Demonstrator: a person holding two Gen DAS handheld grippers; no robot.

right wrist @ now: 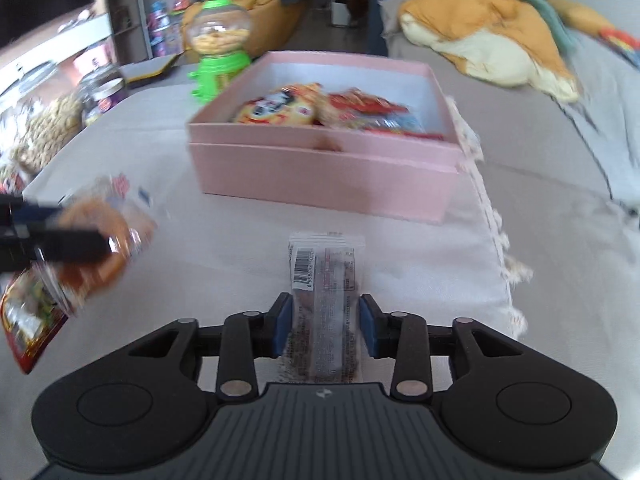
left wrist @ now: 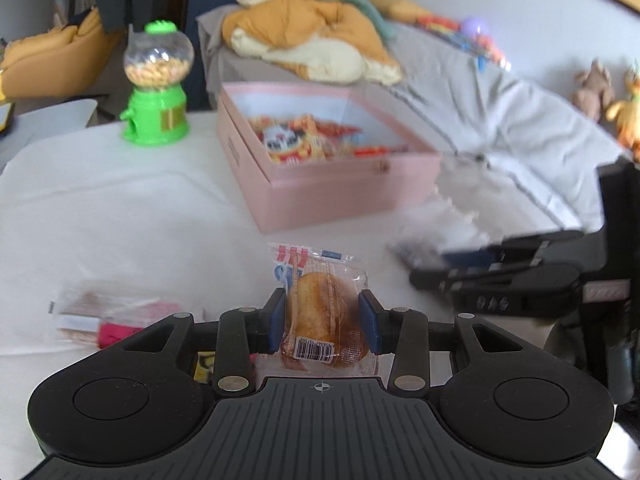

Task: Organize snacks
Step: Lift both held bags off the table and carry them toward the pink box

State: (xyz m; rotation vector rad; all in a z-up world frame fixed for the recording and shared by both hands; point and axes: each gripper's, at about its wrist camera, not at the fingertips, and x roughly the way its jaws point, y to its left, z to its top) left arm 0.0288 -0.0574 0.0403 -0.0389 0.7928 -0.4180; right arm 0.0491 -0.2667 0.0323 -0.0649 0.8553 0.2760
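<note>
My left gripper (left wrist: 323,322) is shut on a clear-wrapped bread bun (left wrist: 322,312) and holds it above the white cloth. My right gripper (right wrist: 325,326) is shut on a long clear-wrapped snack bar (right wrist: 326,292) with a barcode. The open pink box (left wrist: 344,188) stands ahead with several orange and red snack packets (left wrist: 300,140) inside; in the right wrist view the pink box (right wrist: 320,168) is straight ahead. The right gripper shows in the left wrist view (left wrist: 428,270), and the left gripper with the bun (right wrist: 100,240) shows blurred in the right wrist view.
A green candy dispenser (left wrist: 158,88) stands left of the box. Loose snack packets (left wrist: 108,316) lie on the cloth at left, and a red packet (right wrist: 28,320) lies under the left gripper. Jars of nuts (right wrist: 60,116) stand far left. A sofa with an orange blanket (left wrist: 312,40) is behind.
</note>
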